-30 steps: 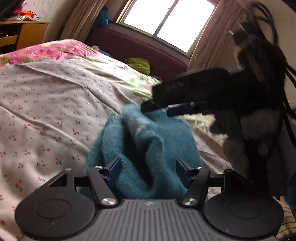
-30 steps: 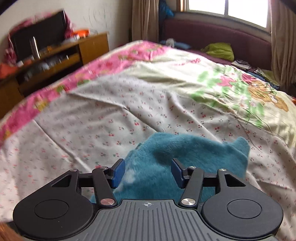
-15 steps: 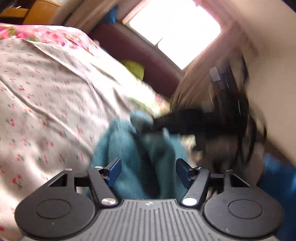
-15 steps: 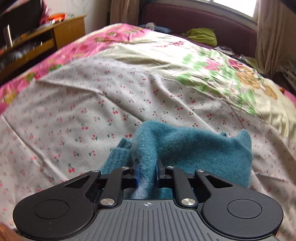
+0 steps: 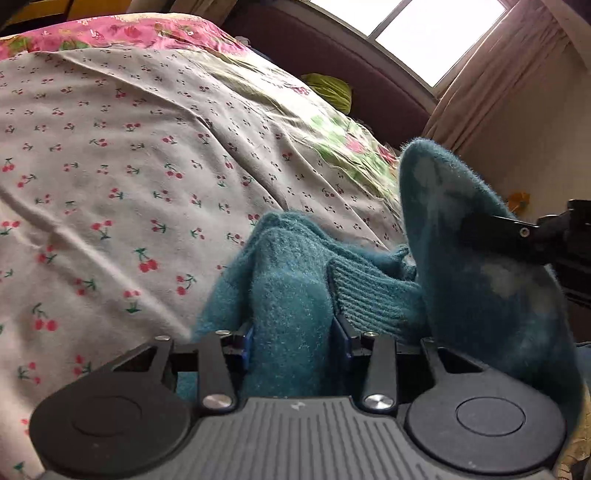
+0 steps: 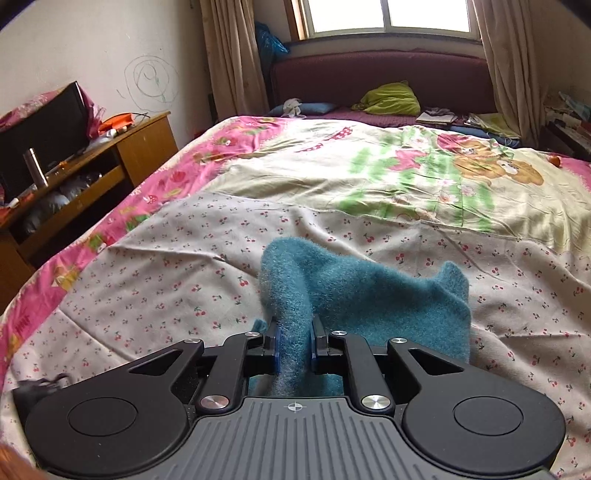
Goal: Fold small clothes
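Teal fleece: a small garment point(image 6: 369, 295), fuzzy, bunched on the bed.

Left wrist view, near to far:
- Left gripper point(image 5: 293, 345): jaws closing, a thick fold of the garment point(image 5: 291, 295) between the blue pads point(image 5: 246, 343), which look to press it on both sides
- Ribbed cuff point(image 5: 365, 295) lying just right of that fold; shown in this view only
- Right gripper point(image 5: 517, 232) entering from the right edge, its black finger laid against a raised flap of the garment with pale patches; the far side of that flap is hidden here
- Cherry sheet point(image 5: 110, 177), wrinkled, under the garment
- Floral quilt point(image 5: 340, 147) beyond the sheet, pink border at top left
- Green bundle point(image 5: 332, 88) against the maroon headboard point(image 5: 332, 51); window point(image 5: 436, 33) and curtain point(image 5: 491, 62) behind

Right wrist view, near to far:
- Right gripper point(image 6: 294, 345): jaws nearly together, pinching a narrow ridge of the garment between the blue pads point(image 6: 277, 345); the grip is plain only here
- Rest of the garment spread right of the ridge, a corner peaking at the far right, lower edge on the cherry sheet point(image 6: 184, 280)
- Floral quilt point(image 6: 406, 177) with a bear print, shown whole only here
- Wooden cabinet point(image 6: 122, 162) at left with a dark screen point(image 6: 40, 129) and a metal flask point(image 6: 35, 166); not seen from the left wrist
- Scribble point(image 6: 151, 79) on the wall
- Headboard point(image 6: 369, 77), green bundle point(image 6: 391, 98), window point(image 6: 388, 16), curtains point(image 6: 232, 55)
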Available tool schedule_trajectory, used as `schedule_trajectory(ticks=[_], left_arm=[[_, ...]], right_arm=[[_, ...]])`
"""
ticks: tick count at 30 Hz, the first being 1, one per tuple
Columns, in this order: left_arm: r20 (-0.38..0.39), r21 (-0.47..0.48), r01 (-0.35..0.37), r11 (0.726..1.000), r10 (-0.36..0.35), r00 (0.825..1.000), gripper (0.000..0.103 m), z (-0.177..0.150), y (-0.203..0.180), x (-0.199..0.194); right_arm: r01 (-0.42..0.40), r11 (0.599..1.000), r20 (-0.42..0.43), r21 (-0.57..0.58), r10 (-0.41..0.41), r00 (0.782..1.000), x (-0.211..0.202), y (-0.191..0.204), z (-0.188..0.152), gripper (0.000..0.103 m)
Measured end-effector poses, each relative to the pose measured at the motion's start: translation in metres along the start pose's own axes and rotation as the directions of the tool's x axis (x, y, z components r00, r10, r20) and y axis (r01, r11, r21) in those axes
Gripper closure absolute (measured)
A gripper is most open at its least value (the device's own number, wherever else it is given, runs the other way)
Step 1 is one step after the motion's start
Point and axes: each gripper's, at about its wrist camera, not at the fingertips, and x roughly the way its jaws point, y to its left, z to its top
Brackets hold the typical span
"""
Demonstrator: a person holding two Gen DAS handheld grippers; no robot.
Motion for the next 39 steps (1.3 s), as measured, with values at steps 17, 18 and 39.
schedule_trajectory(ticks=[17, 18, 39], left_arm=[[0.028, -0.145, 0.140, 0.980, -0.137, 0.990, 0.059, 0.008, 0.043, 0.017], [0.027, -0.133, 0.133, 0.982, -0.131, 0.991, 0.060, 0.007, 0.042, 0.016], [0.216, 0.267, -0.004, 0.964, -0.056, 0.975, 0.049, -0.021, -0.037, -0.115]], right_arm=[[-0.013, 1.000, -0.101, 0.020, 0.015, 0.995, 0.073, 0.056, -0.019, 0.089], [-0.006, 1.000, -0.104, 0.005, 0.006, 0.995, 0.075, 0.060, -0.022, 0.089], [-0.339, 0.846, 0.025, 0.413, 0.361, 0.932, 0.049, -0.041, -0.031, 0.074]])
